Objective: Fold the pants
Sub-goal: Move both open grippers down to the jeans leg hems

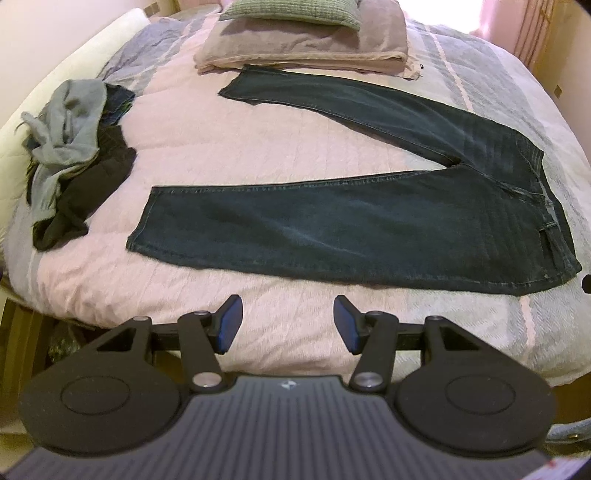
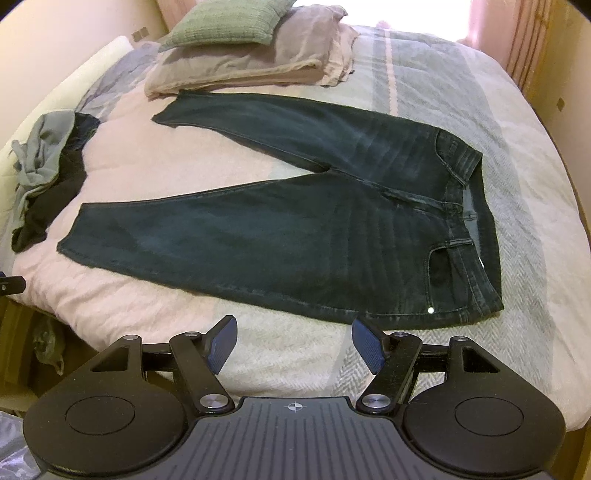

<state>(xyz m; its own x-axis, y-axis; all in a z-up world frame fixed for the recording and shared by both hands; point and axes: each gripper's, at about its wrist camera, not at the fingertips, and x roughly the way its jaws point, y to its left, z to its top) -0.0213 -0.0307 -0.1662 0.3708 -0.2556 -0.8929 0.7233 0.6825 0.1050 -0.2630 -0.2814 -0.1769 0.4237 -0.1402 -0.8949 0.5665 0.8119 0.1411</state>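
At the far left of the bed (image 1: 258,155), a heap of grey and black clothes (image 1: 70,155) lies near the edge. Right of it, the dark jeans (image 1: 332,229) lie flat on the pink quilt, legs spread toward the left, waistband at the right. Behind them sits a folded blanket (image 1: 303,48) with a green pillow (image 1: 295,13) on top. The left claw (image 1: 288,323) hovers released before the near leg, grasping nothing. The right claw (image 2: 294,339) hangs released just before the hip, also empty.
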